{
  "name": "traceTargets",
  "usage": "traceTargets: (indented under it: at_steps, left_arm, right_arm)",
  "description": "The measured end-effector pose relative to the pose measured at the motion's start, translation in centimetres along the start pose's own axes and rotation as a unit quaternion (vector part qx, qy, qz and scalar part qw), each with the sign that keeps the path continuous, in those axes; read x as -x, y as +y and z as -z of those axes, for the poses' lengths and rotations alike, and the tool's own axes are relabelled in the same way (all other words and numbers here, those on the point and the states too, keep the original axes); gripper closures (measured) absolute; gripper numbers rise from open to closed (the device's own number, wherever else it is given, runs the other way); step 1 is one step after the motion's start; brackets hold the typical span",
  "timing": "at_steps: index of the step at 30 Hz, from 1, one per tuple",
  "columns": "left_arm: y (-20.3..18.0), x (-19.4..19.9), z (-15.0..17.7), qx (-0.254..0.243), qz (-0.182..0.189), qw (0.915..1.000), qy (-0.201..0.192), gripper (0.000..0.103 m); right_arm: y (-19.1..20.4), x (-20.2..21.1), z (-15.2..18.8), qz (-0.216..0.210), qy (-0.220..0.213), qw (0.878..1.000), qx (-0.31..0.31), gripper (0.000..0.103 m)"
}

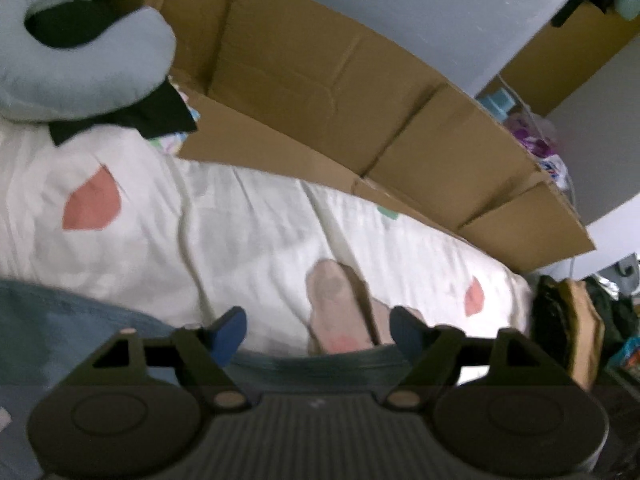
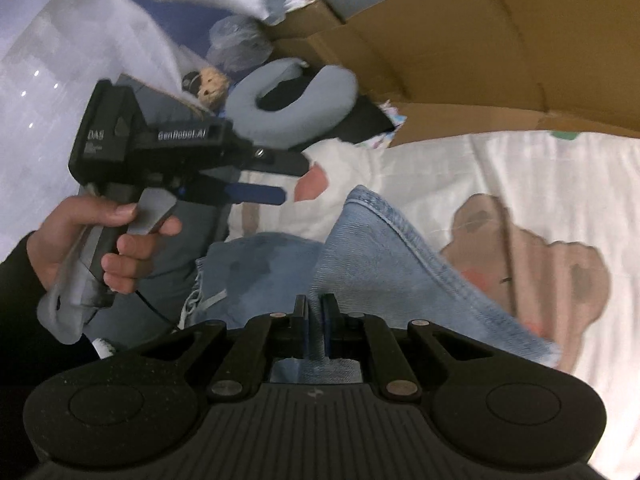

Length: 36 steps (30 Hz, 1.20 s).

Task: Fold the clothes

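Observation:
Light blue jeans [image 2: 380, 248] lie on a white bedsheet [image 2: 500, 168] printed with pink and tan shapes. My right gripper [image 2: 315, 316] is shut on a raised fold of the denim, which drapes away from its pads to the right. In the left wrist view the left gripper [image 1: 318, 332] is open, its blue fingertips [image 1: 230, 330] wide apart over the sheet, with the jeans [image 1: 60, 320] just below and to the left. The right wrist view also shows the left gripper [image 2: 294, 180], held by a hand [image 2: 120, 240], hovering past the far edge of the denim with nothing between its fingers.
A large flattened cardboard box [image 1: 340, 100] stands along the far side of the bed. A grey-blue neck pillow [image 1: 80, 72] on black cloth lies at the far left, with a small teddy bear [image 2: 210, 84] and a plastic bag behind it. Clutter sits beyond the bed's right end.

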<state>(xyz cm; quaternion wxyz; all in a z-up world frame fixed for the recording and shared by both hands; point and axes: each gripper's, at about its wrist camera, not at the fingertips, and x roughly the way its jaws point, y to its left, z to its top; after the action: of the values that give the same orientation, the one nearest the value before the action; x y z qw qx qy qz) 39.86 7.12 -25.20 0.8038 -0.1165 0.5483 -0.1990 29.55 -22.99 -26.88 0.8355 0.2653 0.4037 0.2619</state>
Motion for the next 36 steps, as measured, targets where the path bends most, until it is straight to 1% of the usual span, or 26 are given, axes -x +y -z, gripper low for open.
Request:
traceTargets:
  at_steps: [3, 6, 10, 11, 12, 13, 14, 15, 16, 17, 18, 20, 22, 23, 24, 25, 26, 28, 32, 36]
  left_arm:
    - [-0.4, -0.5, 0.6, 0.006, 0.022, 0.9995, 0.022, 0.021]
    - [-1.0, -1.3, 1.5, -0.010, 0.041, 0.9981, 0.045, 0.021]
    - [-1.2, -2.8, 2.5, -0.029, 0.041, 0.9959, 0.075, 0.021]
    - [-1.1, -3.2, 2.7, -0.028, 0.039, 0.9951, 0.086, 0.024]
    - [-1.0, -3.6, 2.9, -0.028, 0.038, 0.9944, 0.095, 0.030]
    - [-0.8, -3.9, 3.0, -0.028, 0.037, 0.9938, 0.101, 0.034]
    - [-0.7, -4.1, 3.2, -0.029, 0.037, 0.9931, 0.107, 0.043]
    - [-0.6, -4.4, 3.4, -0.032, 0.033, 0.9925, 0.113, 0.057]
    - [-0.5, -4.7, 3.6, -0.038, 0.024, 0.9918, 0.120, 0.067]
    - [-0.3, -5.0, 3.9, -0.043, 0.013, 0.9910, 0.127, 0.082]
    - [0.0, -5.2, 4.1, -0.044, 0.008, 0.9904, 0.131, 0.082]
    - [0.6, -5.3, 4.3, -0.042, 0.008, 0.9900, 0.134, 0.084]
    - [1.1, -5.2, 4.5, -0.045, 0.000, 0.9900, 0.134, 0.086]
    - [1.3, -5.1, 4.5, -0.047, -0.004, 0.9900, 0.133, 0.087]
    - [1.5, -5.1, 4.6, -0.048, -0.008, 0.9899, 0.133, 0.088]
    - [1.8, -5.0, 4.6, -0.048, -0.014, 0.9899, 0.133, 0.089]
    - [2.0, -5.0, 4.7, -0.048, -0.023, 0.9897, 0.133, 0.092]
    - [2.5, -5.1, 4.6, -0.047, -0.039, 0.9893, 0.132, 0.092]
    - [3.7, -5.0, 4.5, -0.041, -0.058, 0.9887, 0.132, 0.092]
    - [4.5, -4.9, 4.4, -0.038, -0.075, 0.9881, 0.129, 0.095]
  right_arm:
    - [1.2, -1.1, 0.4, 0.003, 0.003, 1.000, 0.005, 0.099]
    - [1.8, -1.9, 0.9, 0.011, -0.007, 1.000, 0.003, 0.099]
    - [2.1, -3.0, 1.2, 0.020, -0.005, 1.000, 0.013, 0.099]
    - [2.3, -3.1, 1.2, 0.025, -0.008, 0.999, 0.018, 0.099]
    - [2.4, -3.3, 1.2, 0.026, -0.009, 0.999, 0.020, 0.098]
    - [2.5, -3.5, 1.2, 0.026, -0.010, 0.999, 0.019, 0.098]
    - [2.5, -3.7, 1.2, 0.024, -0.011, 0.999, 0.018, 0.098]
    - [2.6, -4.0, 1.3, 0.023, -0.011, 0.999, 0.019, 0.098]
    - [2.7, -4.1, 1.3, 0.022, -0.010, 0.999, 0.023, 0.097]
    - [2.8, -4.3, 1.4, 0.022, -0.009, 0.999, 0.027, 0.096]
    - [3.0, -4.3, 1.6, 0.022, -0.008, 0.999, 0.030, 0.093]
    - [3.0, -4.3, 1.9, 0.024, -0.005, 0.999, 0.029, 0.092]
    - [2.7, -3.7, 2.4, 0.018, -0.006, 0.999, 0.027, 0.089]
    - [2.5, -3.4, 2.6, 0.017, -0.007, 0.999, 0.027, 0.082]
    - [2.3, -3.1, 2.8, 0.021, -0.009, 0.999, 0.029, 0.071]
    - [2.0, -2.7, 2.9, 0.026, -0.011, 0.999, 0.029, 0.067]
    - [1.6, -2.4, 3.0, 0.030, -0.014, 0.999, 0.027, 0.066]
    - [0.8, -1.8, 3.1, 0.042, -0.018, 0.999, 0.024, 0.066]
    - [-1.9, -1.1, 3.1, 0.072, -0.026, 0.997, 0.013, 0.065]
    - [-4.9, -1.1, 2.6, 0.104, -0.031, 0.994, 0.001, 0.065]
